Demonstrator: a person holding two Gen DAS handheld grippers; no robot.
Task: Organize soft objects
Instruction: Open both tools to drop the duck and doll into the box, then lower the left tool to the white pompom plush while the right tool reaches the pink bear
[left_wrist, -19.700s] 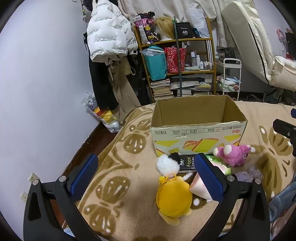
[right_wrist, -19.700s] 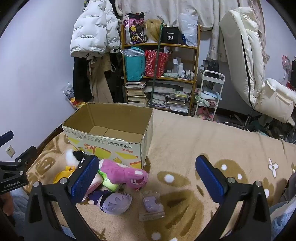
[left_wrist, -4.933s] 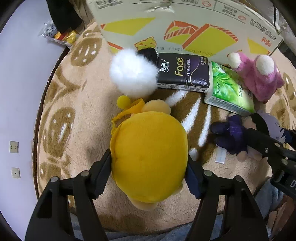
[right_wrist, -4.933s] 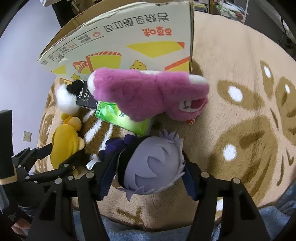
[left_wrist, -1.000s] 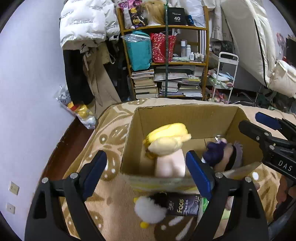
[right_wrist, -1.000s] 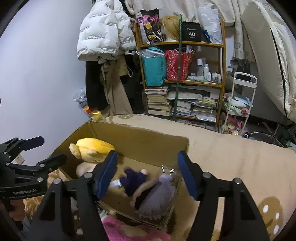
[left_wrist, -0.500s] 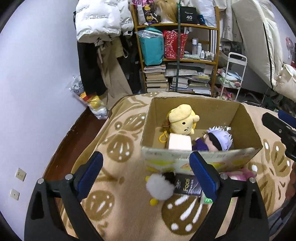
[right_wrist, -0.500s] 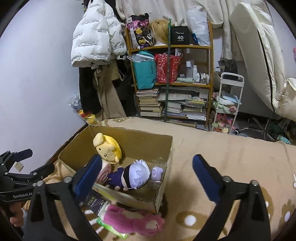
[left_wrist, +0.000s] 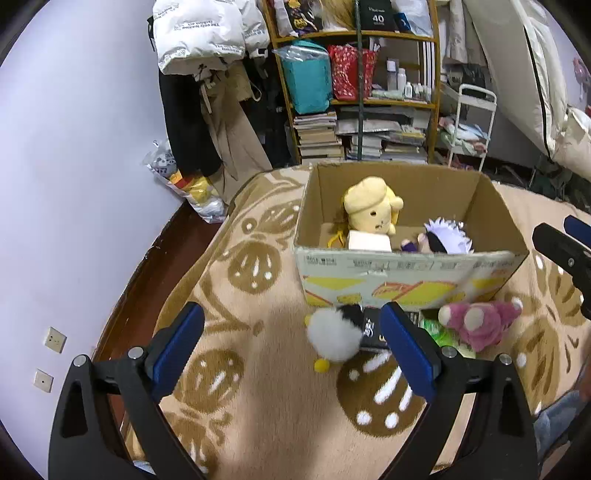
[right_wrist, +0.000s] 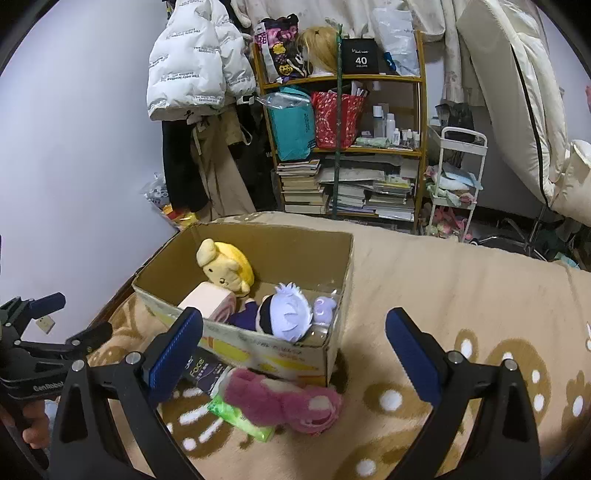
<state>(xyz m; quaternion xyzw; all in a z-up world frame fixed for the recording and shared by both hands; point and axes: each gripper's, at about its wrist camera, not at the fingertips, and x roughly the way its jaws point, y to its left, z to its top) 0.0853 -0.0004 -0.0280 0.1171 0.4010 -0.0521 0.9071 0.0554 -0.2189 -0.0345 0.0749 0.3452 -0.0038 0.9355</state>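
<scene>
Inside the cardboard box (right_wrist: 334, 343): round yellow plush (right_wrist: 227, 267) against the back wall, a pale pink block (right_wrist: 208, 300) below it, and a white-haired doll (right_wrist: 286, 314) in dark purple to its right, lying flat. Outside, touching the box's front wall: fuzzy magenta plush (right_wrist: 284, 404), crinkly green packet (right_wrist: 240, 419), dark glossy pack (right_wrist: 201, 371), white fluffy pom-pom (left_wrist: 334, 339). All of it sits on a tan fleece blanket (right_wrist: 443, 288). Left tongs (left_wrist: 291, 343) spread wide, empty, jaws just opened further. Right tongs (right_wrist: 295, 339) likewise wide and empty.
</scene>
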